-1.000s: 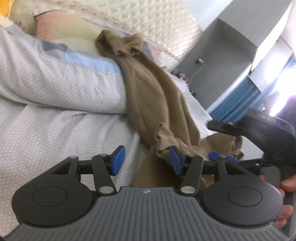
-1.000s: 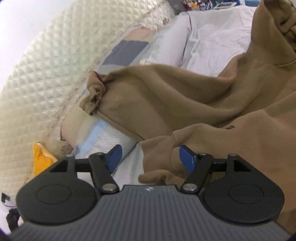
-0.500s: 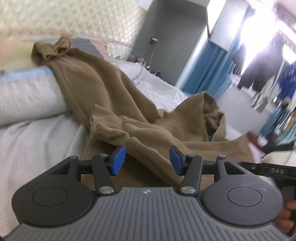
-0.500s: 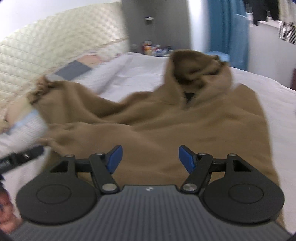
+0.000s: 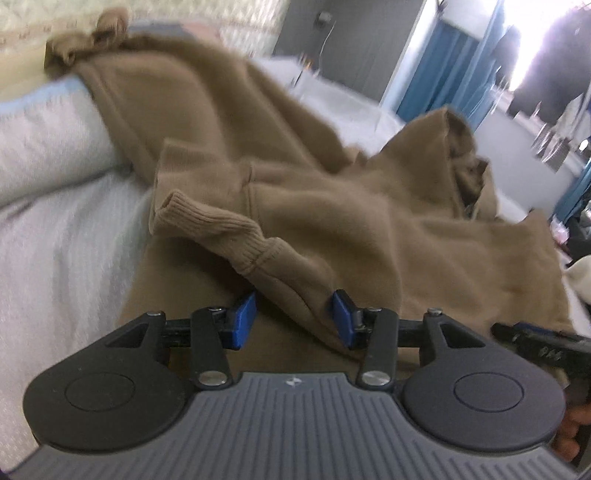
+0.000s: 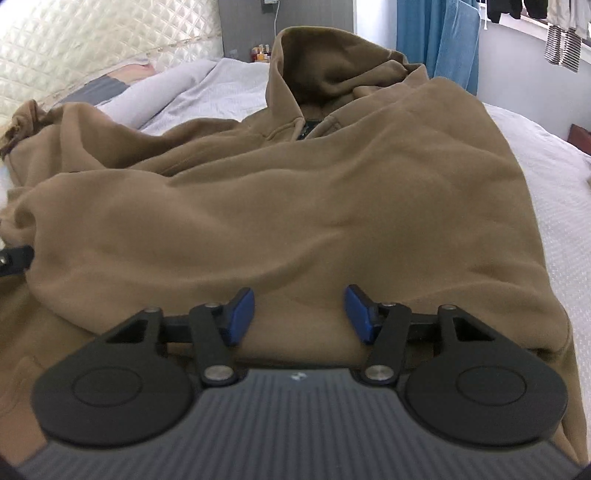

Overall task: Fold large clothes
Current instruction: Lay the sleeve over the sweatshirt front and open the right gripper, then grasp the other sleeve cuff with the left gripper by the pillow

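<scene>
A large brown hoodie [image 6: 295, 192] lies spread on the bed, hood [image 6: 325, 62] at the far end. In the left wrist view the hoodie [image 5: 369, 206] has one sleeve folded over the body, its ribbed cuff [image 5: 207, 221] just ahead of my left gripper [image 5: 293, 314]. The left gripper is open, with a fold of the fabric lying between its blue pads. My right gripper [image 6: 299, 314] is open, low over the hoodie's lower body, holding nothing. The other sleeve trails left over a pillow [image 5: 92, 33].
The bed has a white sheet [image 6: 576, 229] and a pale pillow [image 5: 48, 140] on the left. A quilted headboard [image 6: 92, 48] stands behind. Blue curtains [image 6: 436, 33] and a bedside shelf with bottles [image 6: 260, 51] are at the far end.
Both grippers have swung from the pillow side toward the hoodie's body and come closer and lower over it. The folded sleeve cuff now sits nearer the left gripper.
</scene>
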{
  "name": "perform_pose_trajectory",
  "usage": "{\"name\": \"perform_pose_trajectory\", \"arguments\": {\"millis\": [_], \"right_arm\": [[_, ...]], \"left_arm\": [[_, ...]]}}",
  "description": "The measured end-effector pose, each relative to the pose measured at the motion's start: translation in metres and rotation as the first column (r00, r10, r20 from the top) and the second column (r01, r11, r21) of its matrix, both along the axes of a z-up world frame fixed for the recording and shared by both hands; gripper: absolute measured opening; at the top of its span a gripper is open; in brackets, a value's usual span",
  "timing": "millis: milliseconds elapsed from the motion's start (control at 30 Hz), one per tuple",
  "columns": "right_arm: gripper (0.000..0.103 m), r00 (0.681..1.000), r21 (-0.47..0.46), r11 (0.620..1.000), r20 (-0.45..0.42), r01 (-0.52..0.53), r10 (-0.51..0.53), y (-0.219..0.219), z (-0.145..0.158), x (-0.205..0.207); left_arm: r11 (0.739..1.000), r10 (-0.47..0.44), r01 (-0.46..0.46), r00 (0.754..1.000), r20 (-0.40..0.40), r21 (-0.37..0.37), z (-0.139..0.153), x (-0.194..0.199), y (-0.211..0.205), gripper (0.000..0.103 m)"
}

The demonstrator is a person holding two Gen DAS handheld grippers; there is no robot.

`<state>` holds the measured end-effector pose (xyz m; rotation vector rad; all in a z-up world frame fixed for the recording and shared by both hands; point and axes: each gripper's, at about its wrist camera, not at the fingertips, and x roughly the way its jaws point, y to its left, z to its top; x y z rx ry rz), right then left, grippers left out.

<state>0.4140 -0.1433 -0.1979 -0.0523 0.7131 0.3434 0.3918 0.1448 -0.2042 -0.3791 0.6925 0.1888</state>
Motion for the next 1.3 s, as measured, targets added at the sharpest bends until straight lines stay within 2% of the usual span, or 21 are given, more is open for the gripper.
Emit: {"name": "perform_pose_trajectory", "arguments": {"millis": [167,333,600,733,833,933,1100,1300], "right_arm": [[0.056,1.0,0.002,1.0,0.006,0.0,0.0,-0.003,-0.001,-0.003],[0.056,1.0,0.044,0.999,0.0,0.03,-0.03,-0.006,0.011,-0.011],[0.057,0.998,0.118,0.992,0.052,0.04,-0.046,-0.014,0.049,-0.067],[0.057,0.995,0.145,0.988,0.081,0.045,-0.057,-0.014,0.058,-0.101],[0.058,0.994,0.165,0.986,0.094,0.036,-0.052,-0.011,0.062,-0.125],[0.058,0.992,0.166,0.986,0.122,0.014,-0.034,-0.004,0.067,-0.139],[0.058,0.983,0.14,0.99,0.182,-0.029,0.003,0.008,0.068,-0.138],[0.058,0.99,0.174,0.984,0.141,-0.043,0.018,0.007,0.056,-0.132]], "left_arm": [[1.0,0.0,0.0,1.0,-0.005,0.027,-0.004,0.0,-0.004,0.051],[1.0,-0.011,0.011,1.0,0.029,0.01,0.006,-0.012,-0.005,0.052],[0.999,-0.049,0.048,0.99,0.129,0.006,0.037,-0.043,-0.017,0.053],[0.999,-0.034,0.039,0.985,0.167,-0.024,0.045,-0.059,-0.017,0.054],[0.999,-0.027,0.031,0.984,0.176,-0.016,0.047,-0.071,-0.016,0.054],[1.0,-0.011,0.012,0.983,0.183,-0.004,0.049,-0.083,-0.017,0.054],[0.998,0.042,-0.048,0.98,0.196,0.028,0.055,-0.09,-0.011,0.056],[0.986,0.151,-0.16,0.973,0.175,0.036,0.064,-0.067,0.014,0.06]]}}
